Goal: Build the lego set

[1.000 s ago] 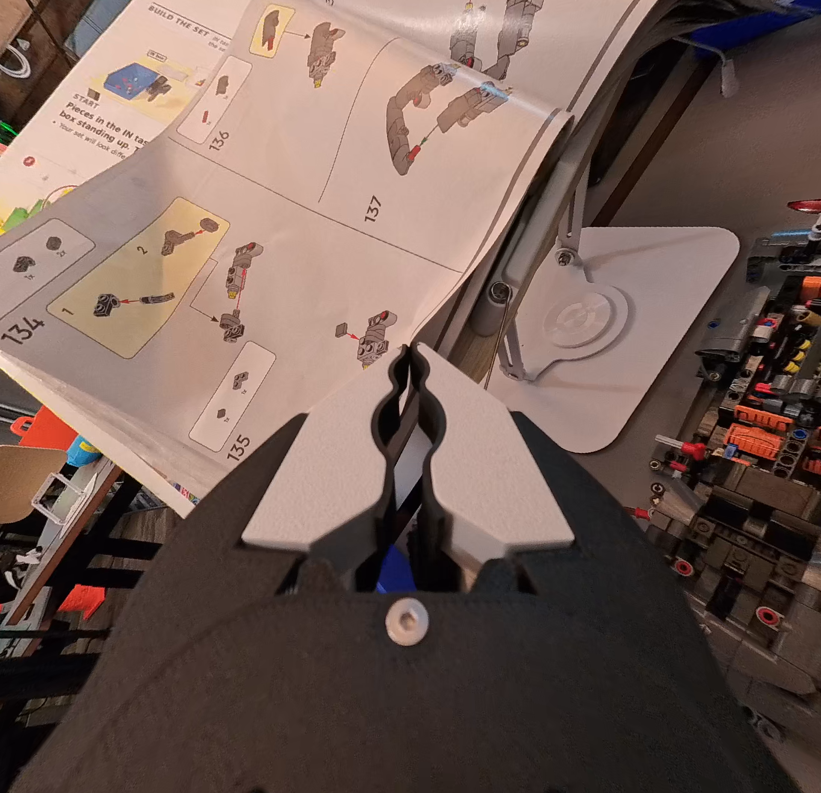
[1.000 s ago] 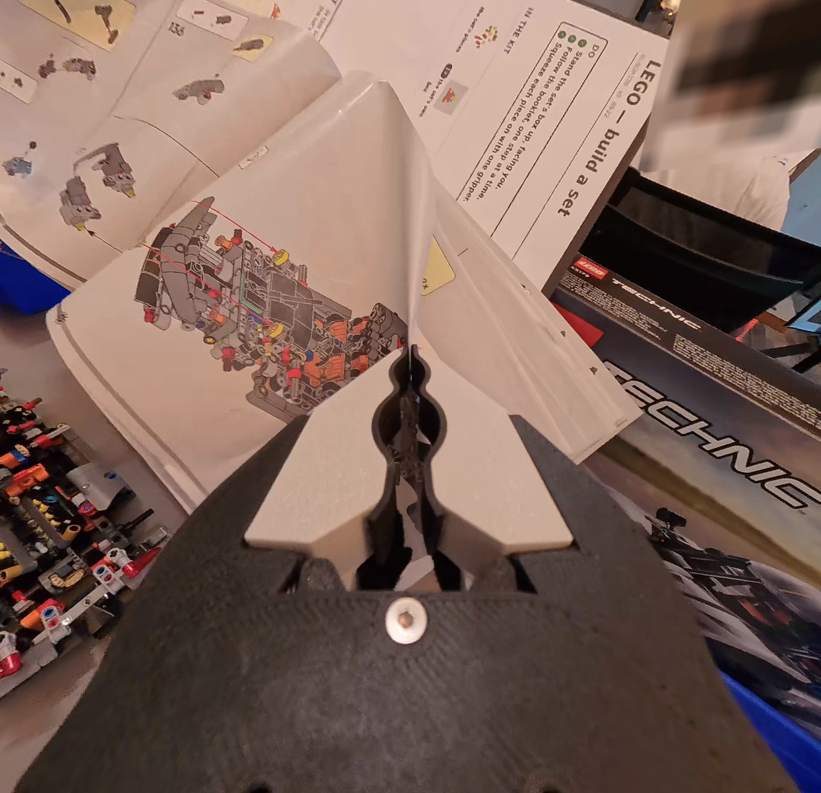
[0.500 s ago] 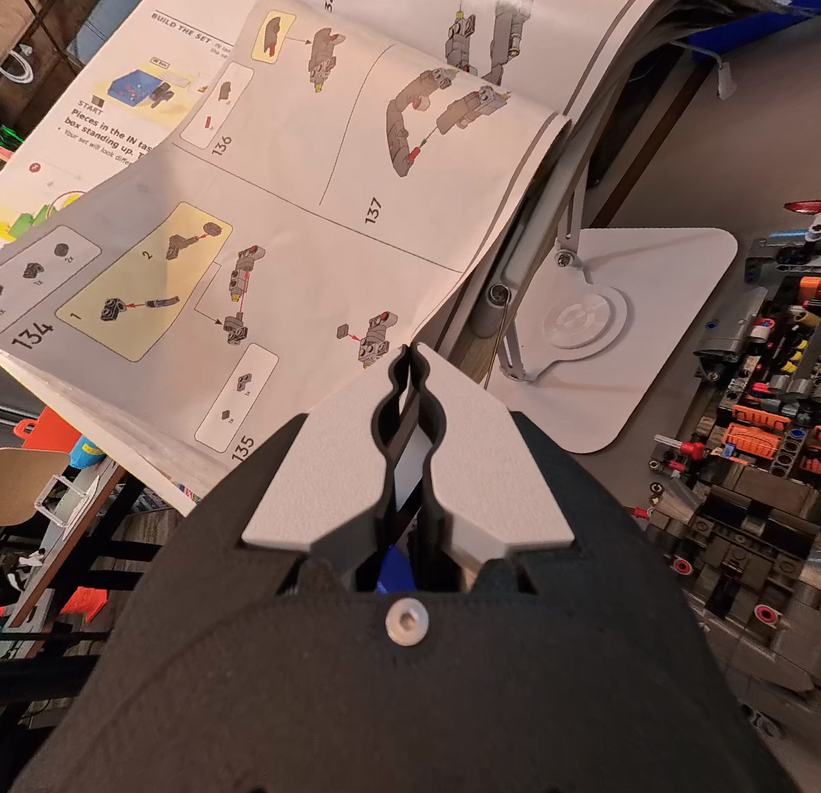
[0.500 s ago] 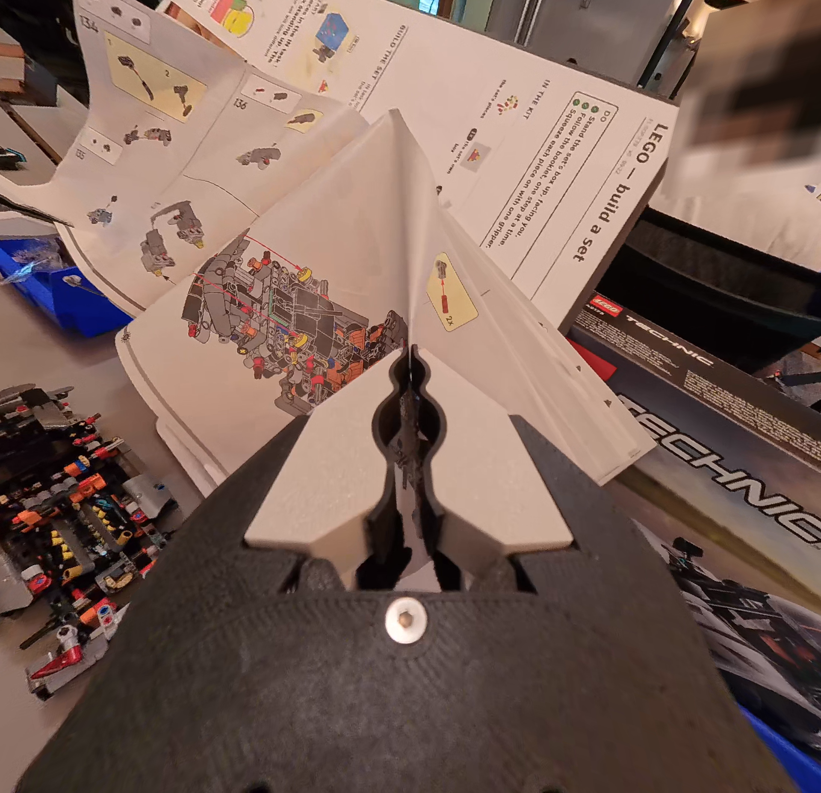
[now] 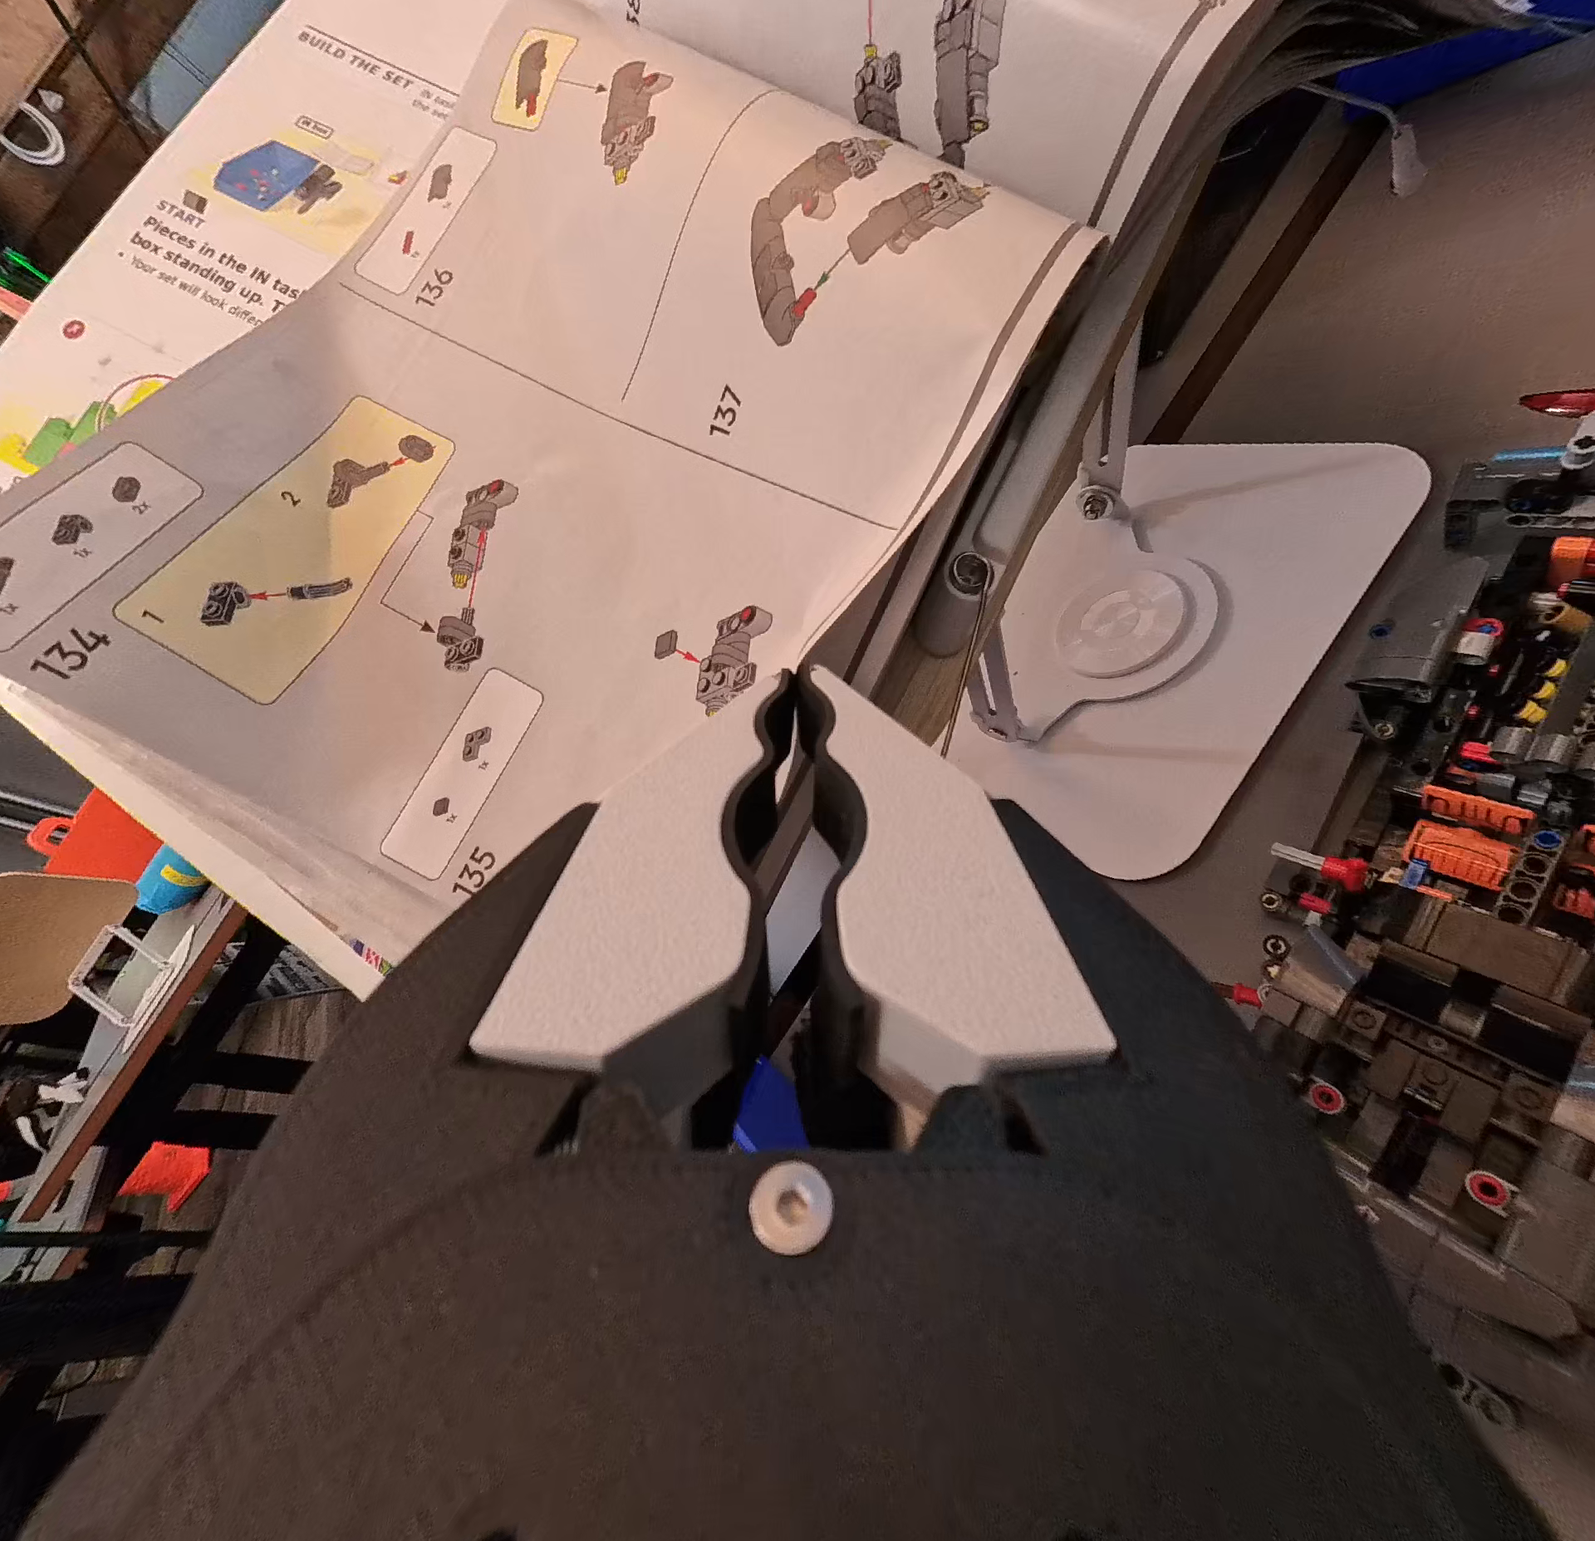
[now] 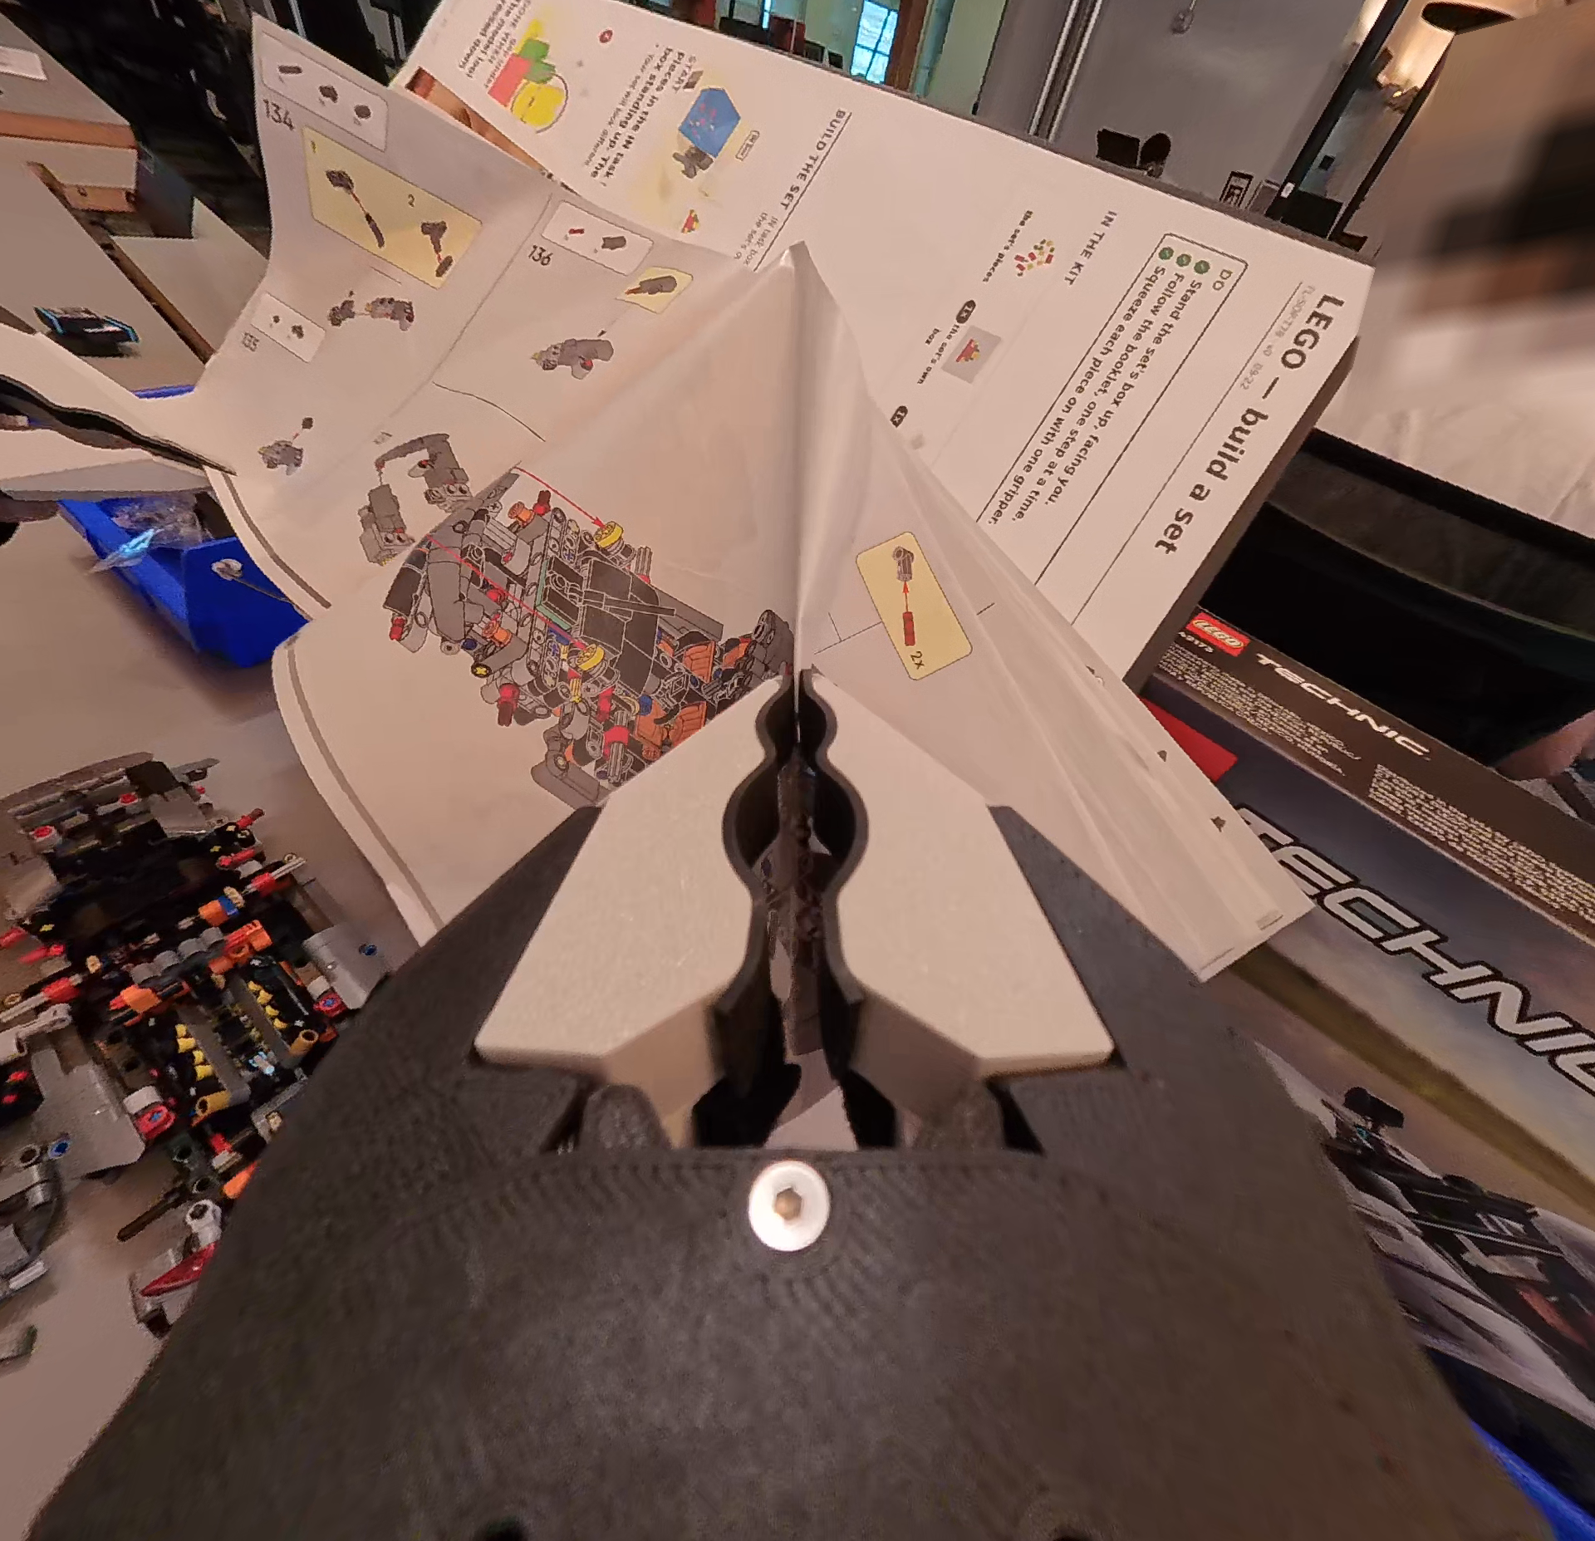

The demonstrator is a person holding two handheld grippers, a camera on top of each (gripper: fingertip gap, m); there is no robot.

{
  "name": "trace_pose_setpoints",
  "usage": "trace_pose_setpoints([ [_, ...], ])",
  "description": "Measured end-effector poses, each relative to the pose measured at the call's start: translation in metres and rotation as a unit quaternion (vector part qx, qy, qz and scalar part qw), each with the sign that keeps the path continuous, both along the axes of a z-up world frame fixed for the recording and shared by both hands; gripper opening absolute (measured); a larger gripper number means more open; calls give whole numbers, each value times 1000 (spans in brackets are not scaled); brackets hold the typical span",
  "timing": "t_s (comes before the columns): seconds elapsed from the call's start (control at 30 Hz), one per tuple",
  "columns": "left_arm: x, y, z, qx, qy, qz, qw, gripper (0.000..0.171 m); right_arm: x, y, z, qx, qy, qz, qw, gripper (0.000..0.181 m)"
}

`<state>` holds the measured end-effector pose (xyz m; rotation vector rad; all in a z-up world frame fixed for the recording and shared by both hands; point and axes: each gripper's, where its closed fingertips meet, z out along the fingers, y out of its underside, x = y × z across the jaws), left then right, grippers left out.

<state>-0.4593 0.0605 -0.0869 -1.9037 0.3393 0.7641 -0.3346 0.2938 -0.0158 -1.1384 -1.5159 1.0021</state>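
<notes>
The open instruction booklet (image 5: 604, 377) leans on a white stand (image 5: 1208, 636). My left gripper (image 5: 796, 680) is shut, its tips pinching the lower corner of the booklet's left page. My right gripper (image 6: 796, 680) is shut on a right-hand page (image 6: 734, 481) and holds it raised in a sharp ridge, with more pages fanned out to its right. The partly built lego model (image 5: 1510, 809), dark with orange, red and yellow parts, lies on the table at the right. It also shows in the right wrist view (image 6: 129, 982) at lower left.
A white printed board (image 6: 1079, 334) stands behind the booklet. The dark lego set box (image 6: 1424, 895) lies at the right. A blue parts bin (image 6: 198, 585) sits at the left behind the model. A table edge with shelving below shows at the left (image 5: 129, 1025). Tip to tip, the grippers are about 30 cm apart.
My right gripper has risen and drawn back with the pinched page, lifting it higher so more of the booklet and the board behind show. The left gripper has barely moved.
</notes>
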Motion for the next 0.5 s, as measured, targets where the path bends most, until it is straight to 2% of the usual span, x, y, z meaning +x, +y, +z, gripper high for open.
trace_pose_setpoints([
  [0.5, 1, -1, 2, 1, 1, -2, 1000, 0, -4, -37, 25, -73, 35, 86, 993, 0],
])
